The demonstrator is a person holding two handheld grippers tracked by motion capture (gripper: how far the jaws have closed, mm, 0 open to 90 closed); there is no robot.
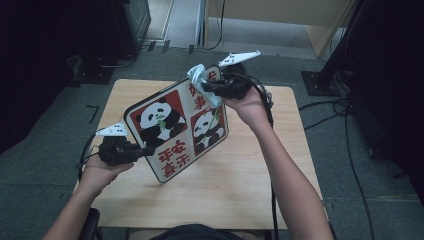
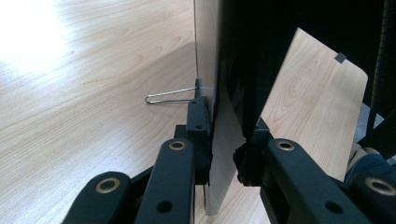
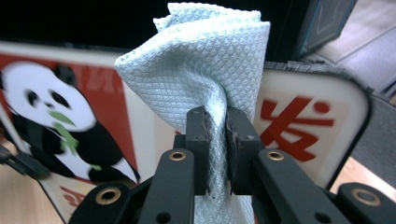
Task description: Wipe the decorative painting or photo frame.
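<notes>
Two grippers share the work: the left gripper (image 1: 145,150) pinches the panda board (image 1: 175,127) at its 9 o'clock edge, while the right gripper (image 1: 207,90) nips the cloth (image 3: 205,60) at 1 o'clock; firm, even strokes suit wiping.

Both claws (image 1: 150,150) (image 1: 206,89) clamped, raised.

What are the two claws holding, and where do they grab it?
The left claw pinches the panda board by its side edge, tilted up off the table. The right claw squeezes a pale blue cloth around its bunched middle.

L hand-held gripper (image 1: 145,150) grips panda board (image 1: 175,127); R hand-held gripper (image 1: 206,89) presses cloth (image 1: 200,77) w/ it.
</notes>
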